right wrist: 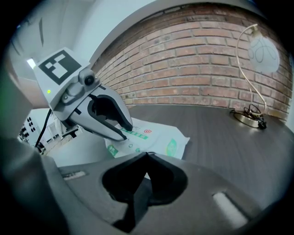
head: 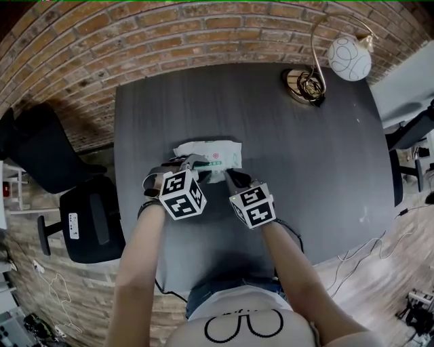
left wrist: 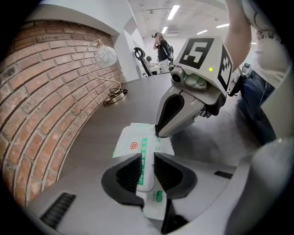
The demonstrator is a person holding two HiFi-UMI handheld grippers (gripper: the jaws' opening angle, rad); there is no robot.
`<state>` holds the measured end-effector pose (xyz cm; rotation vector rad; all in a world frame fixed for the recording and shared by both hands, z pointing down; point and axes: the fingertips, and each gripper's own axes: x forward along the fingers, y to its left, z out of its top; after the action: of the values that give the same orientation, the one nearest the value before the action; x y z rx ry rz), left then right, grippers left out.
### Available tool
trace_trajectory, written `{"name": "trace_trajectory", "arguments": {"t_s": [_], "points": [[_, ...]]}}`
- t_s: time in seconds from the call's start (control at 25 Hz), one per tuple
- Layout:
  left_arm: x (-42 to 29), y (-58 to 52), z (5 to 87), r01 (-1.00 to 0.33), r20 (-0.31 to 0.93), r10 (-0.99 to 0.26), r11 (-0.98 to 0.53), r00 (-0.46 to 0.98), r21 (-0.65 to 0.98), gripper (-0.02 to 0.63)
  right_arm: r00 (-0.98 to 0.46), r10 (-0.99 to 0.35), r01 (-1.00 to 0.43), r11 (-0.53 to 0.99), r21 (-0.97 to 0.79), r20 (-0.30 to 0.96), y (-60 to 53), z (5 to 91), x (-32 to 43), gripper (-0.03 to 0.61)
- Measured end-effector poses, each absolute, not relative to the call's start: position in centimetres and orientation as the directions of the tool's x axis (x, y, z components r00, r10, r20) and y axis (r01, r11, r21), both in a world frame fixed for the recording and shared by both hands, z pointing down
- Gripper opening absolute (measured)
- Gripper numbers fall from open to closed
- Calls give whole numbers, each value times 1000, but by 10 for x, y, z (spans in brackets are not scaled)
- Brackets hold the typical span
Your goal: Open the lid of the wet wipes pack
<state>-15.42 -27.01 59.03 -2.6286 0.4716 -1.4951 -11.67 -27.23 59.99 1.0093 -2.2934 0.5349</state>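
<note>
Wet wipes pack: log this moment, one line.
wet wipes pack: flat on table | left gripper: jaws narrowly apart over lid, grip unclear | right gripper: shut, tips on pack

This looks like an office or lab workroom rather than a home. A dark bench [head: 305, 169] stands against a bare brick wall [head: 203, 27], with a curved desk lamp [head: 349, 57] at its far corner. A black office chair [head: 91, 217] sits beside it, and loose cables [head: 380, 244] trail over the wooden floor [head: 366, 284]. Beyond are white walls and long ceiling strip lights [left wrist: 173, 11].
</note>
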Motion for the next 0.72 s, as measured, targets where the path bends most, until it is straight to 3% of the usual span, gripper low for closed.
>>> {"name": "trace_trajectory", "arguments": {"t_s": [0.72], "points": [[-151,-268,582,-236,841,-345,-934,417,-266,60,-576,-502,-743,650,-158,645,-272,600,-115,0]]}}
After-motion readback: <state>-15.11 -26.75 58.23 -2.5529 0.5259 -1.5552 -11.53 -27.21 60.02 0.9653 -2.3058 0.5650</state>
